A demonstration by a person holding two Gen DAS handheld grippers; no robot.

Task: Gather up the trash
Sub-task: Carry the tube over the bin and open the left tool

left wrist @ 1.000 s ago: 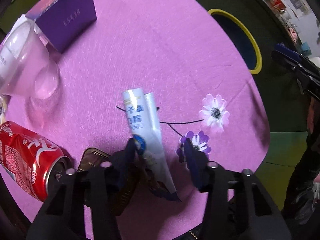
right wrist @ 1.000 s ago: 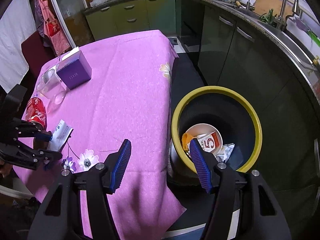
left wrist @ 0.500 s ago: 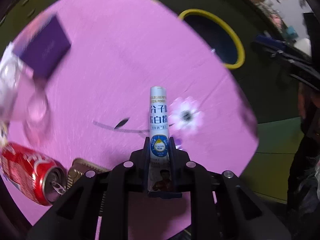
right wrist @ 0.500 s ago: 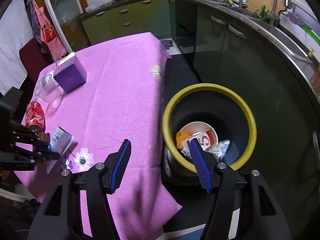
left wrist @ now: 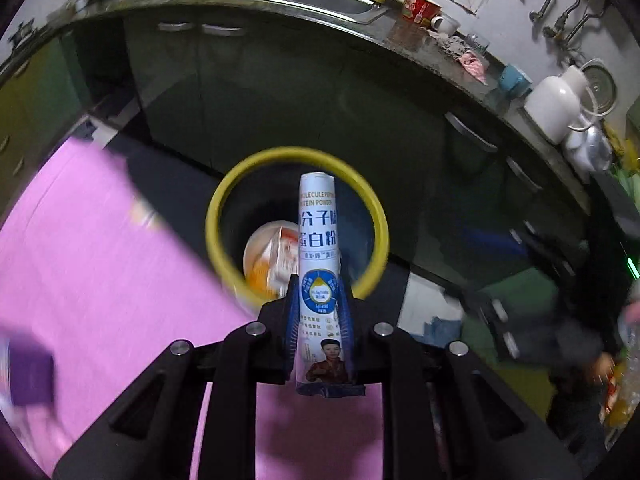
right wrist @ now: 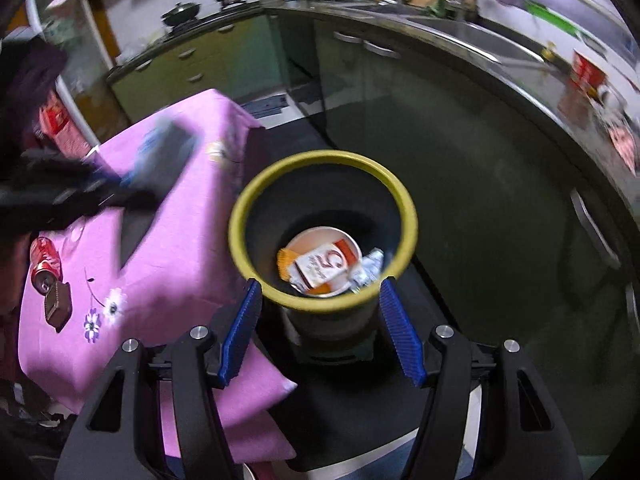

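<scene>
My left gripper (left wrist: 318, 300) is shut on a white and blue protein powder sachet (left wrist: 318, 240), held upright in the air in line with the yellow-rimmed trash bin (left wrist: 216, 216) beyond the table's edge. The bin holds a paper bowl and wrappers (right wrist: 324, 264). My right gripper (right wrist: 320, 316) is open and empty, hovering just above the bin's near rim (right wrist: 320, 306). The left gripper shows blurred in the right wrist view (right wrist: 160, 160) over the pink tablecloth (right wrist: 160, 272).
A red cola can (right wrist: 44, 268) and a brown wrapper (right wrist: 58, 306) lie on the pink cloth at its left end. A purple box (left wrist: 30, 374) sits at the left. Dark kitchen cabinets (right wrist: 460, 140) and a sink counter curve behind the bin.
My left gripper closed on the sachet, lifted it off the table and swung toward the bin. My right gripper moved closer over the bin, still open.
</scene>
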